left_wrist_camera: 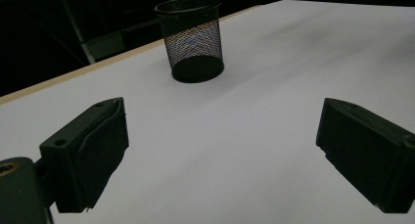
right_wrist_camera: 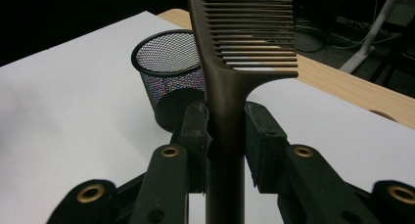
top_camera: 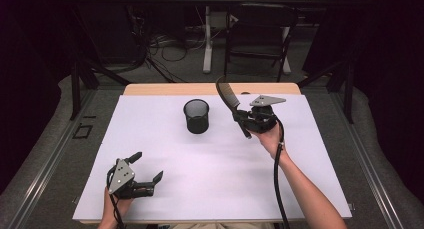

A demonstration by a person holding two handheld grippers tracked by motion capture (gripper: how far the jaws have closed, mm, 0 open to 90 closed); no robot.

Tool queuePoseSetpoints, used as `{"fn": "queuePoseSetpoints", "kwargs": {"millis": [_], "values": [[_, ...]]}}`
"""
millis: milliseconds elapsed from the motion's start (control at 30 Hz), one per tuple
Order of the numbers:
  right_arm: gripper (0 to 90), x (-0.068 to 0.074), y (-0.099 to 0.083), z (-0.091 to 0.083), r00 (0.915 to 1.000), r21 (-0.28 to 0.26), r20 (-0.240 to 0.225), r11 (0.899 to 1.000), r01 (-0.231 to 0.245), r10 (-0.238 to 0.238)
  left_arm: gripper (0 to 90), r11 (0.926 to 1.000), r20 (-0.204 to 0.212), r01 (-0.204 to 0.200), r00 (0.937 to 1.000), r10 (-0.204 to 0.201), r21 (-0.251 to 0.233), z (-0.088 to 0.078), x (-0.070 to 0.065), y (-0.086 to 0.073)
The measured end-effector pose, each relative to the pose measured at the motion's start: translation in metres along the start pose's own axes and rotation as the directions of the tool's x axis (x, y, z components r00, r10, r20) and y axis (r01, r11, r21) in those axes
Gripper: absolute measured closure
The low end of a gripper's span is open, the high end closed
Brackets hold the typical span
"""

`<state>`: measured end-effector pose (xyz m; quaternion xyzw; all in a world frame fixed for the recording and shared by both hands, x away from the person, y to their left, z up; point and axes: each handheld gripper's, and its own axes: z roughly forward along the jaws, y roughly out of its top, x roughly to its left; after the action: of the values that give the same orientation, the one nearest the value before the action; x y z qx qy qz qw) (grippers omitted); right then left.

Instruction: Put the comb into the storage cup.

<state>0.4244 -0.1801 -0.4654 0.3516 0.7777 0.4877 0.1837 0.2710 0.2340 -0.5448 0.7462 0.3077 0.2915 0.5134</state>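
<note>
The table (top_camera: 165,199) takes up most of my high view, its top covered in white with a strip of bare wood showing along the far edge. Nothing much stands on it — a black mesh cup (top_camera: 196,116) sits upright a little beyond the middle, open mouth up, and I read it as the place the comb is meant to end up.

My right claw (top_camera: 243,118) is raised over the far right part of the table, just to the right of the cup and apart from it. It is closed tight on the handle of a dark comb (top_camera: 228,97); in the right gripper view the comb (right_wrist_camera: 230,77) rises straight up between the two pads, teeth end on top, with the cup (right_wrist_camera: 169,72) just beyond and to the left. The grip sits on the handle below the teeth, so the handle's lower end (top_camera: 246,133) hangs free beneath the claw — which suits me, I think, since that end could go into the cup first. The comb is off the table entirely, carried in the air, not yet over the cup's mouth.

My left claw (top_camera: 148,167) rests low at the near left, spread wide and holding nothing. In its own view the pads (left_wrist_camera: 93,150) frame bare white surface, with the cup (left_wrist_camera: 193,38) well ahead — parked out of the way, I'd say.
</note>
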Motion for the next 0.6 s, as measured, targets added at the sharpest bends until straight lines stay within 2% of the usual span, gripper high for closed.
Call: {"fn": "queuePoseSetpoints", "kwargs": {"millis": [600], "values": [[72.4,0.0049,0.0069,0.0075,1.0,-0.026,-0.005,1.0,-0.007,0.007,5.8,1.0,0.0,0.0,1.0,0.0,0.002,0.0001,0.0001,-0.0001]]}}
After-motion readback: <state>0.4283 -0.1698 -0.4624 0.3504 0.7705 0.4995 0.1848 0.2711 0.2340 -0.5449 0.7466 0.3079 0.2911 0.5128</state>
